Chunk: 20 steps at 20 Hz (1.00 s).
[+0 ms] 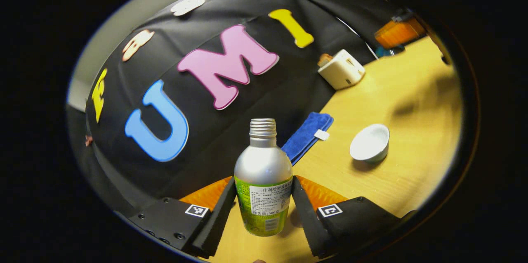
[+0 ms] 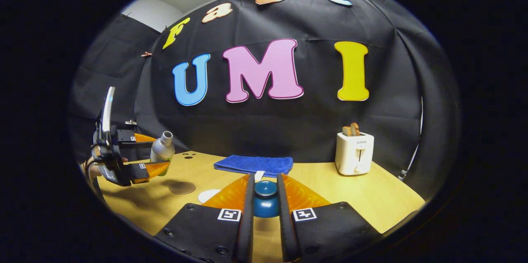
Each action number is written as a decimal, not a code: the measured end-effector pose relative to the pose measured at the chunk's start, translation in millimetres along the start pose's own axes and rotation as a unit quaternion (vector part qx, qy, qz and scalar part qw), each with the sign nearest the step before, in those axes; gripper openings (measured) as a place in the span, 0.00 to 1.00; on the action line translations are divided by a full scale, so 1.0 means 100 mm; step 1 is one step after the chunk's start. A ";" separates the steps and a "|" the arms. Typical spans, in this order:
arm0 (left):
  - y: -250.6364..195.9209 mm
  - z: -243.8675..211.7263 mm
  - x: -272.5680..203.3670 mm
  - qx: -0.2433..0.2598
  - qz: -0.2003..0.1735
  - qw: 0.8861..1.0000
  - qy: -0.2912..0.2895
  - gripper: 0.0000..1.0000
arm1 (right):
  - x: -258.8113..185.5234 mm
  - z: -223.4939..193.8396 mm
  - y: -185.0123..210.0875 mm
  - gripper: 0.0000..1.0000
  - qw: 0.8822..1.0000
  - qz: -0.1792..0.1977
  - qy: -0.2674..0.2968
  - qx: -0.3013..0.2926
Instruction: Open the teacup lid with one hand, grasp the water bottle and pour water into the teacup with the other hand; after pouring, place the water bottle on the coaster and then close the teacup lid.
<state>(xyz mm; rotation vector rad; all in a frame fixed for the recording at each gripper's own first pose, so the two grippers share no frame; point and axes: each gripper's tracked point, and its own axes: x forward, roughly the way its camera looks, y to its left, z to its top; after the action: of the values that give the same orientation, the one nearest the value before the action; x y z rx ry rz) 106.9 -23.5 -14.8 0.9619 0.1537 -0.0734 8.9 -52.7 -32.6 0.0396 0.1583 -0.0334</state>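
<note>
The left gripper is clenched on the water bottle, both fingers pressing the labelled lower body; the bottle's threaded neck is uncapped. In the left gripper view the bottle is carried above the table, with the white teacup standing open and uncovered on the wood off to the right, well apart from the bottle. A folded blue towel lies beyond the bottle against the wall, and a white toaster stands farther back. The right gripper grasps the blue teacup lid, its fingers close against both sides of the lid, held above the table. The right gripper view supplies what the other lacks: the left gripper seen from outside at far left, with a hand behind it, holding the bottle tilted, neck leaning right, clear of the tabletop. Beneath and beside it on the table lie a round brown coaster, bare, and, just right of it, a white disc partly hidden by the right gripper's body; whether that is the teacup cannot be told from this view.
</note>
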 end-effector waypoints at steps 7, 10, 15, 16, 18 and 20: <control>-0.37 0.09 0.23 0.123 -0.036 0.992 0.019 0.81 | -0.08 -0.02 -0.10 0.31 1.000 0.005 -0.003 -0.008; -0.37 0.11 0.29 0.186 -0.028 0.982 0.024 0.81 | -0.11 0.03 -0.15 0.26 1.000 0.006 -0.009 -0.001; -0.36 0.08 0.39 0.272 -0.023 0.961 0.035 0.81 | -0.13 0.03 -0.25 0.31 1.000 0.000 -0.009 0.004; -0.35 0.07 0.39 0.293 -0.020 0.955 0.035 0.81 | -0.13 0.04 -0.25 0.31 1.000 0.001 -0.009 0.006; -0.34 0.09 0.39 0.319 -0.014 0.947 0.029 0.81 | -0.13 0.03 -0.25 0.31 1.000 0.001 -0.009 0.006; -0.36 0.12 0.41 0.343 -0.011 0.939 0.021 0.81 | -0.13 0.02 -0.25 0.31 1.000 0.001 -0.008 0.004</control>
<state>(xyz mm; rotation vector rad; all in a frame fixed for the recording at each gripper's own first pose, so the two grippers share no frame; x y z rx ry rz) 144.0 -53.5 -43.9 1.6621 0.1828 -0.1321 -4.0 -77.4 -29.3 0.0484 0.1423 -0.0330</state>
